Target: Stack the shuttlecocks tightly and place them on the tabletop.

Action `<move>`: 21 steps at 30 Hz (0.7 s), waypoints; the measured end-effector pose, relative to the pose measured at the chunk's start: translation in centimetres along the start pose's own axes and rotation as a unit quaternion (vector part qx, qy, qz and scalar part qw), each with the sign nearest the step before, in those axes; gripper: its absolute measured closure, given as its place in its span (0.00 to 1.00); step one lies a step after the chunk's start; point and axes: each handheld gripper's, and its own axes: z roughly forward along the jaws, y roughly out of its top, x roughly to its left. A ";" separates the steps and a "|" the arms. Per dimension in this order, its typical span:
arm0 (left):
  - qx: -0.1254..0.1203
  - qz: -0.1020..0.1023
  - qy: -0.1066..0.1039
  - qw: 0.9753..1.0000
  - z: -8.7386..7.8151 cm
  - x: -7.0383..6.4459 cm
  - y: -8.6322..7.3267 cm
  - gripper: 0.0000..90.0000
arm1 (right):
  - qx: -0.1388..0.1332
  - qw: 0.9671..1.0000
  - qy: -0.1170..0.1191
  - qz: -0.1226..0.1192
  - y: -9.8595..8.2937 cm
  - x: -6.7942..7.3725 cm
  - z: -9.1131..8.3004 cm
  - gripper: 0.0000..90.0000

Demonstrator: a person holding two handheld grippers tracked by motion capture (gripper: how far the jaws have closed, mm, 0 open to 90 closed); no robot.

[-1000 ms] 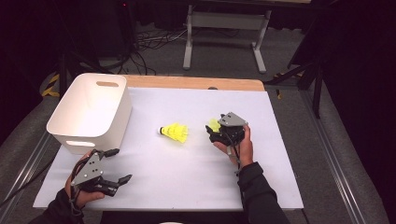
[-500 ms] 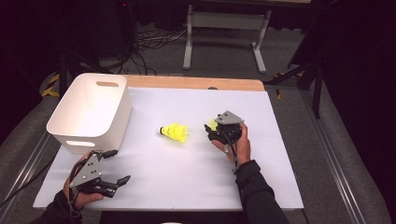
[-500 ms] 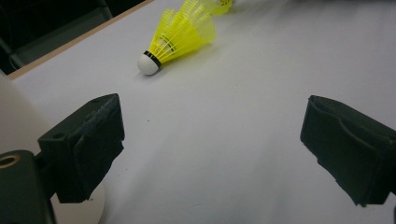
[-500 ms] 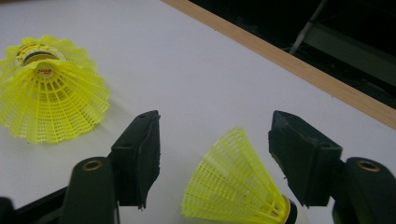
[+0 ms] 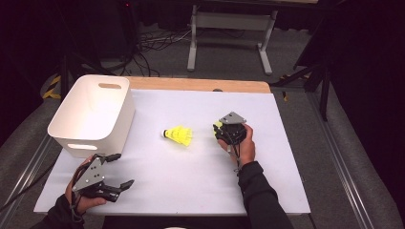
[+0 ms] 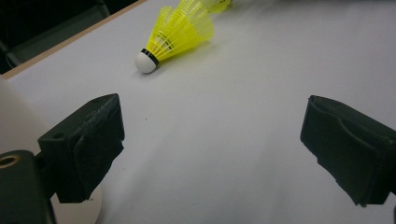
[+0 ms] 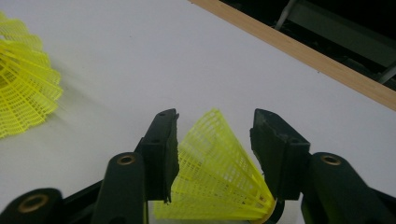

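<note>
The right gripper [image 5: 218, 130] has crept left toward the loose shuttlecock [image 5: 179, 135] lying mid-sheet, jaws clamped on a second shuttlecock [image 7: 219, 177]. The left gripper [image 5: 119, 171] hovers gaping near the white bin [image 5: 90, 114]. White sheet [image 5: 191, 176] over a wooden table [image 5: 200, 85]; dark room, cables behind.

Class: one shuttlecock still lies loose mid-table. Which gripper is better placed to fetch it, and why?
Left. The left gripper is open with nothing between its jaws, and the loose shuttlecock lies ahead of it. The right gripper already has a second shuttlecock between its jaws.
</note>
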 end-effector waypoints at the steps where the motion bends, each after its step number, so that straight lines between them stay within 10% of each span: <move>1: 0.002 0.001 0.000 1.000 0.0 0.0 0.0 0.08 | 0.002 1.000 -0.001 -0.002 0.0 0.0 0.1 0.64; 10: 0.006 0.005 -0.001 1.000 0.2 -0.3 0.1 0.08 | 0.013 0.999 -0.023 -0.041 0.3 0.6 0.2 0.89; 21: 0.007 0.008 -0.001 1.000 0.2 -0.4 0.1 0.08 | -0.017 0.998 -0.042 -0.034 0.5 -0.1 -1.1 1.00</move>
